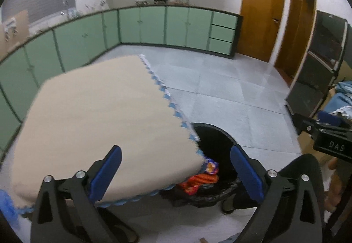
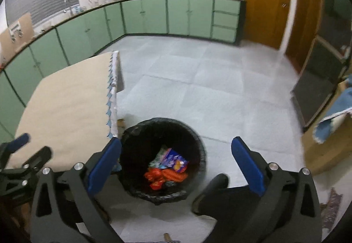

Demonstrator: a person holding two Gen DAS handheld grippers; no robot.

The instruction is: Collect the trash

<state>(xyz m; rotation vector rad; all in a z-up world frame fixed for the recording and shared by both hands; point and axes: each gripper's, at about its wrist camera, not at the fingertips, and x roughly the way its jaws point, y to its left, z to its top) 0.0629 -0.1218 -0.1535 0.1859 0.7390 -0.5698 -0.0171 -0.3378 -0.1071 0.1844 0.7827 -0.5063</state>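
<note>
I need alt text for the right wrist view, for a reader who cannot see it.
A black-lined trash bin on the grey floor holds orange and blue wrappers, seen between the open, empty right gripper. A table with a beige cloth stands left of the bin; green cabinets line the far wall.

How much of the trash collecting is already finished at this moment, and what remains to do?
Done: several wrappers lie inside the black bin on the floor beside the table. In hand: nothing; the left gripper and right gripper are both open and empty. Left: the visible tabletop carries no more trash, so little seems to remain.
</note>
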